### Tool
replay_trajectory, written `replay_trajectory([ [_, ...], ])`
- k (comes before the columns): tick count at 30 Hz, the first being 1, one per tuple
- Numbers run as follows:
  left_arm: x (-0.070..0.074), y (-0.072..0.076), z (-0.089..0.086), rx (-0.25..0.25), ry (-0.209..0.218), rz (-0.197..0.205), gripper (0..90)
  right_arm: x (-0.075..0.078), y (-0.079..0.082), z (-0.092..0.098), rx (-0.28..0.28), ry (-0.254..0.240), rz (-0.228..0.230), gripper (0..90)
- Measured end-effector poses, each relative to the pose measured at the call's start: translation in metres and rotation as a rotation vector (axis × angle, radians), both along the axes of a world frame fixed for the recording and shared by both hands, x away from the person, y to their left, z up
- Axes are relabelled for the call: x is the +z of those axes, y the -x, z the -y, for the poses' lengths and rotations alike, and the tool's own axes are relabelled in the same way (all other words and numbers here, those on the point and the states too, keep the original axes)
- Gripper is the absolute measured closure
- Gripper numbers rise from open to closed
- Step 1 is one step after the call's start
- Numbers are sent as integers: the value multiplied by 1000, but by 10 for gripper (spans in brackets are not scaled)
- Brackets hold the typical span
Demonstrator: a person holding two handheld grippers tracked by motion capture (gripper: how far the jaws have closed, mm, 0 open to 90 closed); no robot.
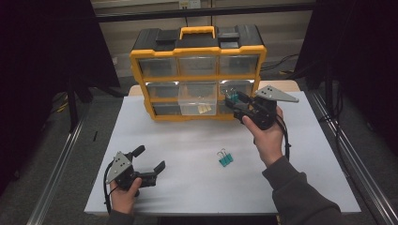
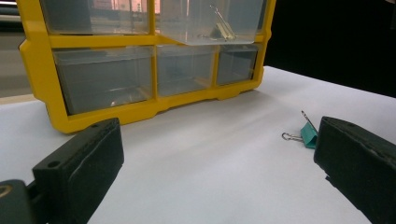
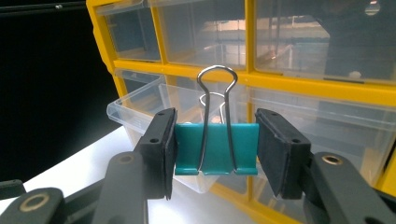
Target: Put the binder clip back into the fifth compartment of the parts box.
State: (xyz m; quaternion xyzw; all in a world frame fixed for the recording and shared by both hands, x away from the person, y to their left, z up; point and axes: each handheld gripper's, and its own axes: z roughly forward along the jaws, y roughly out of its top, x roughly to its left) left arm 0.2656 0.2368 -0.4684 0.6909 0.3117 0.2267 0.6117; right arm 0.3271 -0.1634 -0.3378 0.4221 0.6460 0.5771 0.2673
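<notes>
My right gripper (image 3: 216, 151) (image 1: 231, 99) is shut on a teal binder clip (image 3: 216, 148) (image 1: 232, 97) with its wire handles up, held in front of the yellow drawer cabinet (image 1: 197, 51) (image 3: 322, 88) near the pulled-out clear middle drawer (image 1: 197, 102) (image 3: 135, 109). A second teal binder clip (image 1: 225, 158) (image 2: 307, 134) lies on the white table (image 1: 187, 140). My left gripper (image 1: 151, 159) (image 2: 219, 158) rests low at the near left, jaws open with nothing between them, pointing toward the cabinet (image 2: 140, 60).
The cabinet has several clear drawers; the open one holds a few pale items (image 1: 204, 109). Dark curtains flank the table, and metal rails (image 1: 349, 154) run along both sides.
</notes>
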Motion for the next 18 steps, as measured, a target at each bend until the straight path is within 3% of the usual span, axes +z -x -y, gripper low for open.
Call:
replay_trajectory([
  [7,0,0,0,13,5,2,16,8,-6,-6,4,9,6,503],
  [9,0,1,1,20,24,-6,16,11,-9,-9,8,6,14,503],
  [13,1,1,-1,25,0,6,16,15,-14,-13,4,0,17,503],
  [18,0,1,0,19,26,-5,16,18,-24,-21,8,8,19,503],
])
